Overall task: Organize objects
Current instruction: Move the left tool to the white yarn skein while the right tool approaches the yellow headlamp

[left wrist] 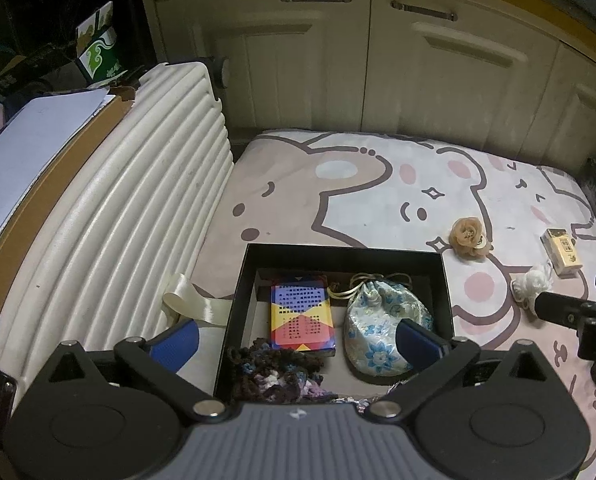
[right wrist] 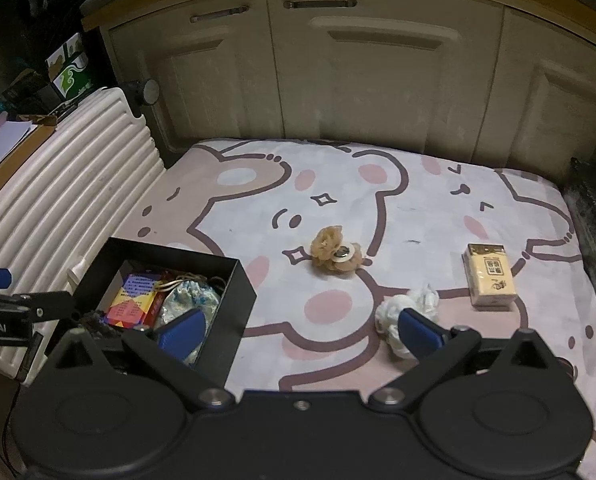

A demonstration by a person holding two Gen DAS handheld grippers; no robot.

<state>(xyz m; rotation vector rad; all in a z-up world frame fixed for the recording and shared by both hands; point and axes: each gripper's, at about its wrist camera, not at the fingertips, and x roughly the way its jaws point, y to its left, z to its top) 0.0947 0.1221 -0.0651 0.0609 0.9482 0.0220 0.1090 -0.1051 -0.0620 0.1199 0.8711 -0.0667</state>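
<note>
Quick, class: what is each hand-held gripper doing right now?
Left hand-held gripper: open, holding nothing, above the black box.
Right hand-held gripper: open, holding nothing.

my black box (left wrist: 342, 252) sits open on the bear-print mat, holding a colourful card pack (left wrist: 301, 312) lying flat, a blue floral drawstring pouch (left wrist: 378, 320) beside it and a dark yarn scrunchie (left wrist: 275, 372) at the near wall. still out on the mat lie a tan fabric flower (right wrist: 335, 253), a white scrunchie (right wrist: 408, 308) and a yellow tissue pack (right wrist: 490, 276), all apart from one another.
</note>
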